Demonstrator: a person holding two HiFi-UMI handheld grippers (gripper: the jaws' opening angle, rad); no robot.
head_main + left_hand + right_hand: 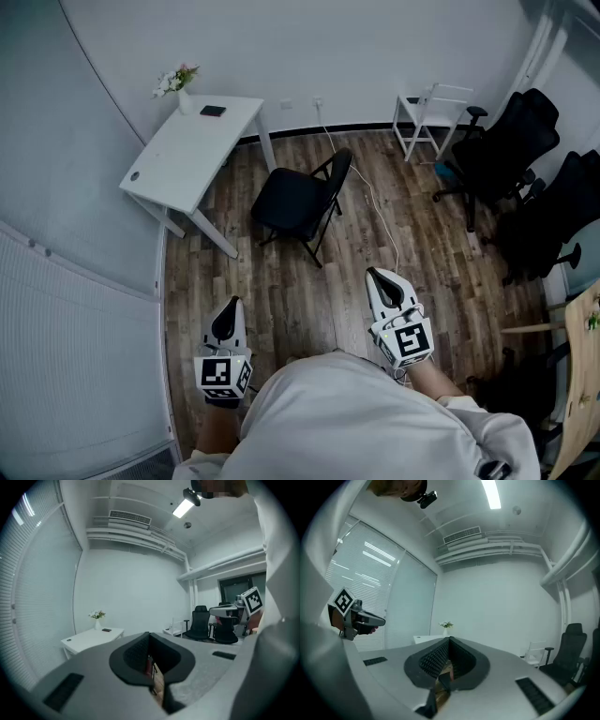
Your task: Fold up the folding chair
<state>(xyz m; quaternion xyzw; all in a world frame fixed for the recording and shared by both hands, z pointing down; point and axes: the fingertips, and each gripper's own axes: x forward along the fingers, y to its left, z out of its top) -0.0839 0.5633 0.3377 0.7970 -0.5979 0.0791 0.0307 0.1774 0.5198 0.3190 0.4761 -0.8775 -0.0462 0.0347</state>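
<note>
A black folding chair [302, 200] stands unfolded on the wood floor in the head view, beside the white desk [192, 150]. My left gripper [228, 317] is held near my body at the lower left, shut with nothing between its jaws. My right gripper [382, 280] is at the lower right, also shut and empty. Both point toward the chair and stay well short of it. In the left gripper view the shut gripper [149, 637] hides most of the chair. The right gripper view shows its own shut gripper [449, 641] doing the same.
On the white desk stand a flower vase [182, 92] and a dark phone [213, 111]. A white cable [373, 202] runs across the floor right of the chair. Black office chairs [525, 183] and a small white rack [427, 117] fill the right side.
</note>
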